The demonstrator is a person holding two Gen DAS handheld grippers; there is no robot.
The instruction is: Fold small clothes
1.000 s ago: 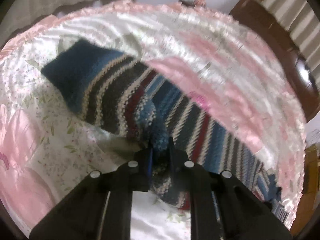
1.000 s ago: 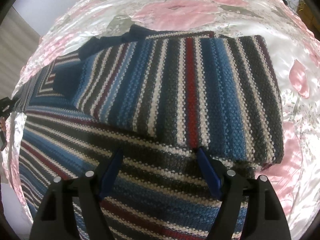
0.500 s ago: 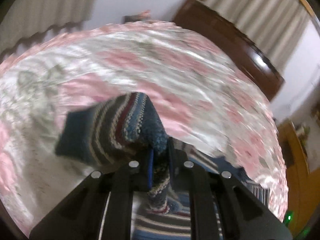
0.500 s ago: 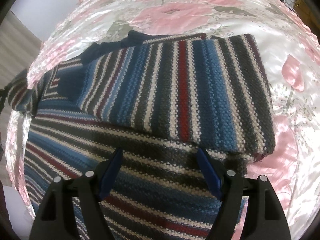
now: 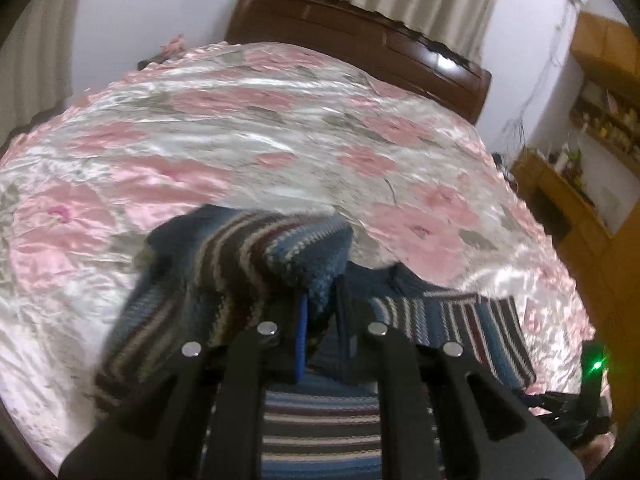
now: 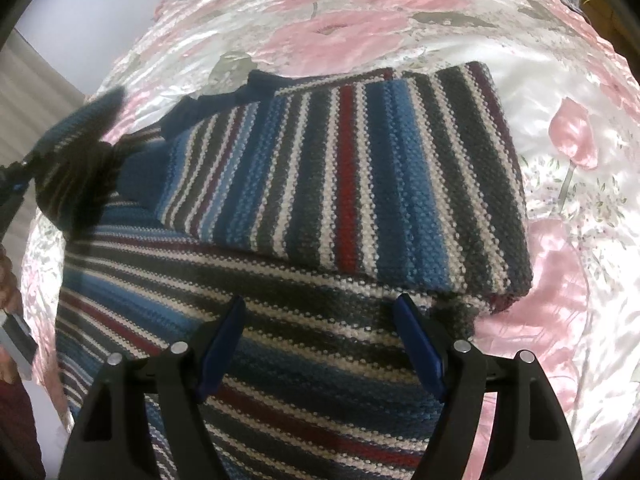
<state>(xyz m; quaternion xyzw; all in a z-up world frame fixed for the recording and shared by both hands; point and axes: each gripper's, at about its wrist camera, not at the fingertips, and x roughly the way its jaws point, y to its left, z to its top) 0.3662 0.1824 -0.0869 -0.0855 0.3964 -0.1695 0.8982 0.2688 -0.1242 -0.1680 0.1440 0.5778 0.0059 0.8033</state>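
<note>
Sweater (image 6: 344, 184) lies on bedspread (image 6: 580, 80). Folded panel on top of sweater body, toward far right side. Sleeve (image 5: 240, 264) raised above sweater's left side, pinched in left gripper (image 5: 320, 312). Right gripper (image 6: 320, 320) over sweater body, just before folded panel's near edge. Headboard (image 5: 360, 36) behind bedspread.

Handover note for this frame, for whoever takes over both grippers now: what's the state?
Left gripper: shut on the sweater's sleeve, lifted over the bedspread.
Right gripper: open, over the sweater's body, gripping nothing.
Done: the right side is already folded flat across the body.
Left: lay the held sleeve across, then probably fold the body in half.
</note>
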